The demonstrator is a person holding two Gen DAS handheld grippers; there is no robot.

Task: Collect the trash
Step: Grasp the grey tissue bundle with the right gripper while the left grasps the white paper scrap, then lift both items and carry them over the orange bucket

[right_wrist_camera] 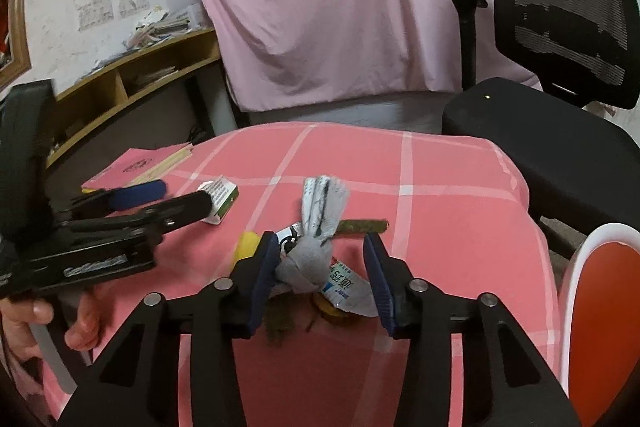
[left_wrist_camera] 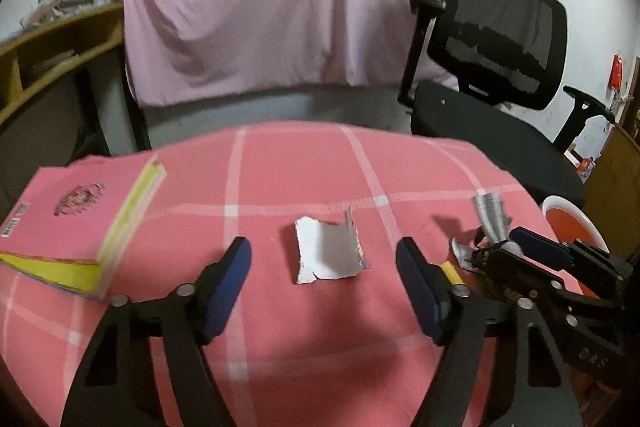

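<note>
A torn white and silver paper scrap (left_wrist_camera: pixel 328 253) lies on the pink checked tablecloth (left_wrist_camera: pixel 280 167), just ahead of my open, empty left gripper (left_wrist_camera: pixel 324 253). The same scrap shows in the right wrist view (right_wrist_camera: pixel 219 199) beside the left gripper's fingers (right_wrist_camera: pixel 136 195). My right gripper (right_wrist_camera: pixel 320 253) is open, its jaws on either side of a crumpled grey-and-white wrapper (right_wrist_camera: pixel 316 227) that lies with a small sachet (right_wrist_camera: pixel 348 289) and a brown stick (right_wrist_camera: pixel 362 226). The right gripper (left_wrist_camera: pixel 516 247) and wrapper (left_wrist_camera: pixel 490 217) also show in the left view.
A pink book (left_wrist_camera: pixel 76 223) lies at the table's left. A yellow piece (right_wrist_camera: pixel 248 243) lies near the right gripper's left finger. A red and white bin (right_wrist_camera: pixel 600 307) stands at the table's right edge. A black office chair (left_wrist_camera: pixel 500 67) stands behind the table.
</note>
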